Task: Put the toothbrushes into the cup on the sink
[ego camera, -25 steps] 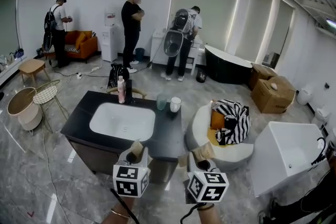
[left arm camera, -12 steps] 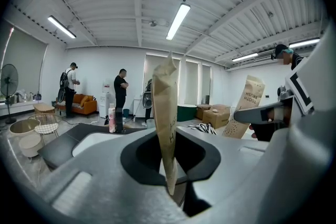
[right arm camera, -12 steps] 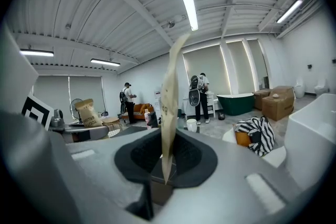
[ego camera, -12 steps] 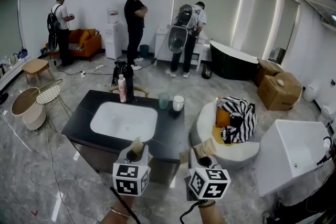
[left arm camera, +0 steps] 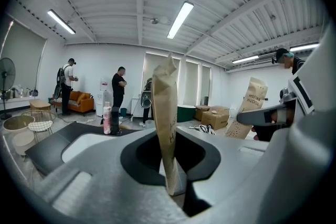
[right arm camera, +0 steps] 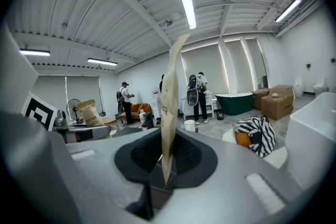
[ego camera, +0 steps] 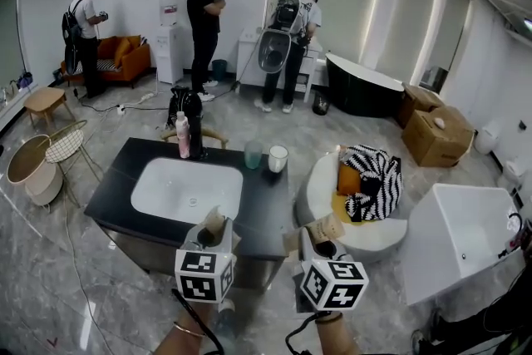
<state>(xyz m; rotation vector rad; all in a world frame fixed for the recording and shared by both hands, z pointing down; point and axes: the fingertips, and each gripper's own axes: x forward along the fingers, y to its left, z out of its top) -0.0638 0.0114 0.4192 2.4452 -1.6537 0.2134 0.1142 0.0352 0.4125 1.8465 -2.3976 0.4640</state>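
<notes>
Left gripper [ego camera: 213, 234] sits low in the head view, just at the near edge of the worktop [ego camera: 268, 216]. Its jaws are closed tight on a toothbrush pack [ego camera: 215, 220]: a flat brown paper sleeve, standing upright btwn the jaws and seen edge-on in the left gripper view. Right gripper [ego camera: 321, 240] is beside it, near the worktop's front R corner, jaws likewise clamped on a second toothbrush pack [ego camera: 327, 229]. That one is also brown paper, upright w/ a slight tilt (the left gripper view shows "TOOTH BRUSH" printed on it). Both packs are up in the air, well apart from the cups

The worktop is dark, w/ a white sink basin [ego camera: 187, 189] set into it. Behind the basin's R side stand a white cup [ego camera: 278, 159] and a pale green tumbler [ego camera: 253, 154], just beside each other and both upright on the worktop. Further L along the back edge is a pink bottle [ego camera: 182, 135], touching or nearly touching a tall black item [ego camera: 196, 133]; can't tell what that is

Bg: three people standing, an orange sofa [ego camera: 125, 58], a black bathtub [ego camera: 363, 96] and cardboard boxes [ego camera: 436, 137]. R of the worktop is a round white chair [ego camera: 320, 195] w/ a black-and-white striped cushion [ego camera: 374, 183] on it, then a white tub [ego camera: 461, 237]
</notes>
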